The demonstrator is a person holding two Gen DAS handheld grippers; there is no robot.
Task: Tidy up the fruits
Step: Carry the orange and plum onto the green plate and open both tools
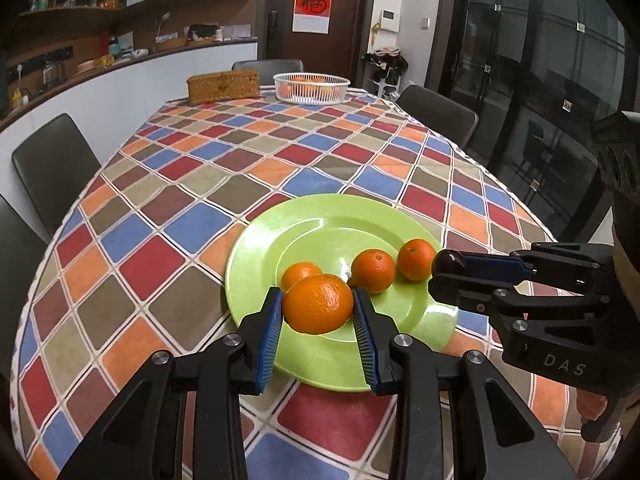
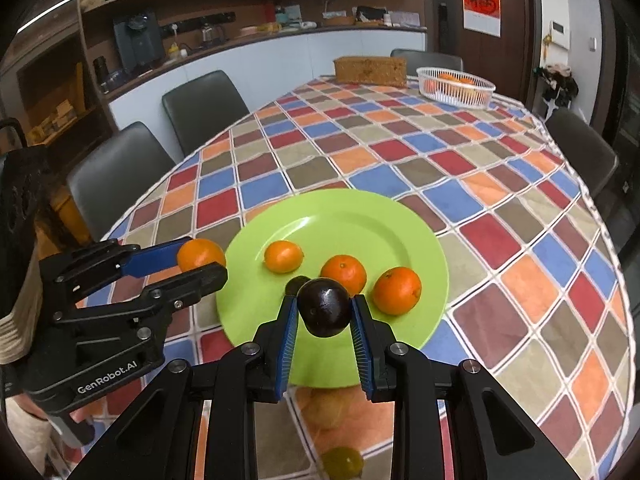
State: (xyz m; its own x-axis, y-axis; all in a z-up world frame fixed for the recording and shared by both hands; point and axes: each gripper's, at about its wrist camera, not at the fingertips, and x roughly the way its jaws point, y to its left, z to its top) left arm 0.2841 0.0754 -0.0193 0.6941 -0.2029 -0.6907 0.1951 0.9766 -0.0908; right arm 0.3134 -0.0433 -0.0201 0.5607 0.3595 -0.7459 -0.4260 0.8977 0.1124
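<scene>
A green plate (image 1: pixel 320 224) (image 2: pixel 360 220) lies on the checkered tablecloth at the near end of the table. Three oranges (image 1: pixel 373 270) (image 2: pixel 344 272) rest on it. My left gripper (image 1: pixel 318 304) is shut on a larger orange (image 1: pixel 318 302), held just above the plate's near side; it also shows in the right wrist view (image 2: pixel 200 254). My right gripper (image 2: pixel 325 308) is shut on a dark purple plum (image 2: pixel 325 306), held above the plate's near edge; it appears in the left wrist view (image 1: pixel 449 263). A second dark fruit (image 2: pixel 297 283) peeks out behind the plum.
A white basket (image 1: pixel 311 87) (image 2: pixel 456 85) with oranges and a woven box (image 1: pixel 223 85) (image 2: pixel 370 69) stand at the table's far end. Dark chairs (image 1: pixel 54 168) (image 2: pixel 580 152) line both sides. A yellowish fruit (image 2: pixel 342 462) lies below my right gripper.
</scene>
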